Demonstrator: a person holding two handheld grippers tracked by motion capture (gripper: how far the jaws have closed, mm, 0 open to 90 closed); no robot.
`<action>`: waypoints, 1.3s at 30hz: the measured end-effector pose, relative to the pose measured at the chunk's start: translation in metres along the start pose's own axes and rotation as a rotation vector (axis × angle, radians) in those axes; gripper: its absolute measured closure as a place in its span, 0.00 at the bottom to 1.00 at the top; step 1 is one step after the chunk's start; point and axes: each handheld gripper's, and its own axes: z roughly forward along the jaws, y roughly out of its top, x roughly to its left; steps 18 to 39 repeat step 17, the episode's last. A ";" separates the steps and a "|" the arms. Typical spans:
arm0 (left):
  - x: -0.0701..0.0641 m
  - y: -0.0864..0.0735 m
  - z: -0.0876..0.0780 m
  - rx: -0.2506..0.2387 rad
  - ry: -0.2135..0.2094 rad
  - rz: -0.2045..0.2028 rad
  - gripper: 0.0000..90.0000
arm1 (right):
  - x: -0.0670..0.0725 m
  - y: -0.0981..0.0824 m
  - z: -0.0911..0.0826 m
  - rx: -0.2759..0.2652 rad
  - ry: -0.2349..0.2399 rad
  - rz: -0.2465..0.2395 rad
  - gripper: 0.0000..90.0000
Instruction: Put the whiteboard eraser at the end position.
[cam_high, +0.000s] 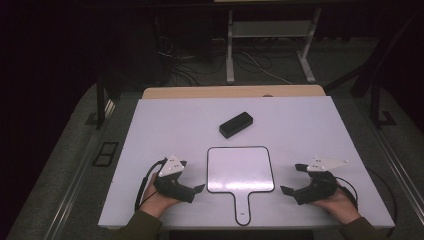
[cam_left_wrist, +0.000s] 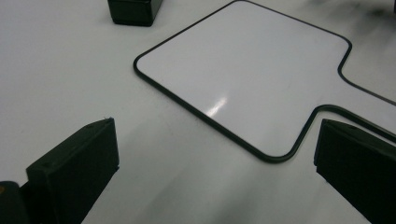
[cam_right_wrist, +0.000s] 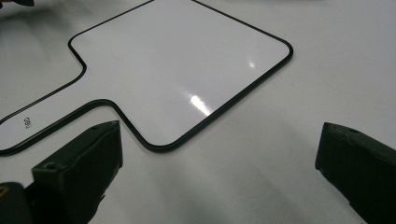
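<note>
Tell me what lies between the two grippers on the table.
The paddle-shaped whiteboard lies flat between the left gripper and the right gripper, clearest in the high view. Neither gripper touches it.

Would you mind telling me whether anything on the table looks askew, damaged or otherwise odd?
Nothing stands out. The paddle-shaped whiteboard lies flat and square to the table, its surface clean. The black block beyond it sits at a slant, intact. The left gripper and right gripper rest open on either side.

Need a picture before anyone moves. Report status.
Left gripper and right gripper open, flanking the white paddle-shaped board with black rim, touching nothing. Board flat on the white table. Black rectangular block beyond it, clear.
</note>
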 end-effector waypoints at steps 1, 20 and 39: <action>0.001 -0.001 -0.001 0.005 0.006 0.004 0.00 | 0.000 0.000 0.000 0.000 0.000 0.000 0.00; 0.003 -0.003 -0.001 0.016 -0.006 -0.009 0.00 | 0.000 0.000 0.001 0.005 0.002 -0.002 0.00; 0.003 -0.003 -0.001 0.016 -0.006 -0.009 0.00 | 0.000 0.000 0.001 0.005 0.002 -0.002 0.00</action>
